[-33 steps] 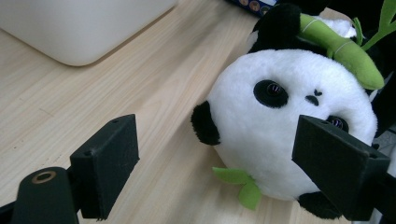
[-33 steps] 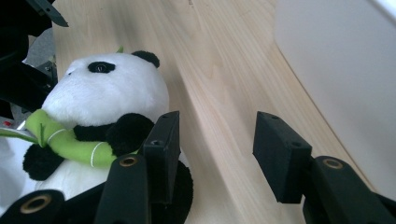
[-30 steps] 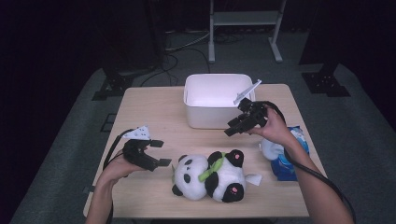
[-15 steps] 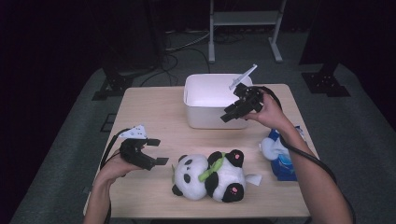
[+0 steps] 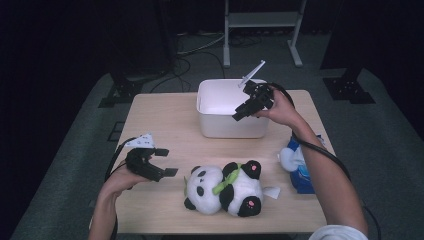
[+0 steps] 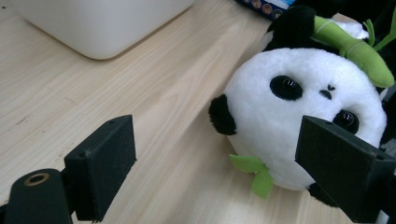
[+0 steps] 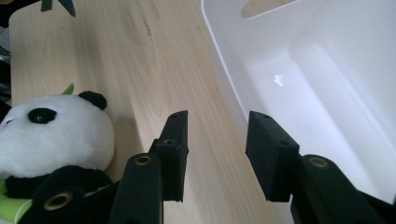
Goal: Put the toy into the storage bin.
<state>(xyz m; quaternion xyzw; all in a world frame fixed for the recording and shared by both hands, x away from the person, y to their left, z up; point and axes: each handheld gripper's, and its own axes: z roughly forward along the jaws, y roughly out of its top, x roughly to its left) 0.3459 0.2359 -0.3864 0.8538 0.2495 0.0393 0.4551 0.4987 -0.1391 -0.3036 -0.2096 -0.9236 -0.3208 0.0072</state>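
A panda plush [image 5: 225,187] with a green bamboo stalk lies on its side at the front middle of the wooden table [image 5: 165,125]. My left gripper [image 5: 167,162] hovers just left of its head, open, with nothing held. In the left gripper view the wide-set jaws [image 6: 215,172] frame the panda's face [image 6: 303,107], apart from it. Farther back stands a white bin [image 5: 207,100]. My right gripper [image 5: 241,111] hangs over its front right rim, open and holding nothing. In the right gripper view the jaws [image 7: 217,140] straddle the bin's wall [image 7: 224,60], with the panda [image 7: 51,135] at lower left.
A blue and white soft item [image 5: 296,162] lies at the table's right edge, under the right forearm. Cables trail from both grippers. A metal stand [image 5: 260,30] and dark equipment feet are on the floor beyond the table.
My right gripper has travelled back and up from the table's right side to the bin's front right rim. The left gripper has barely shifted.
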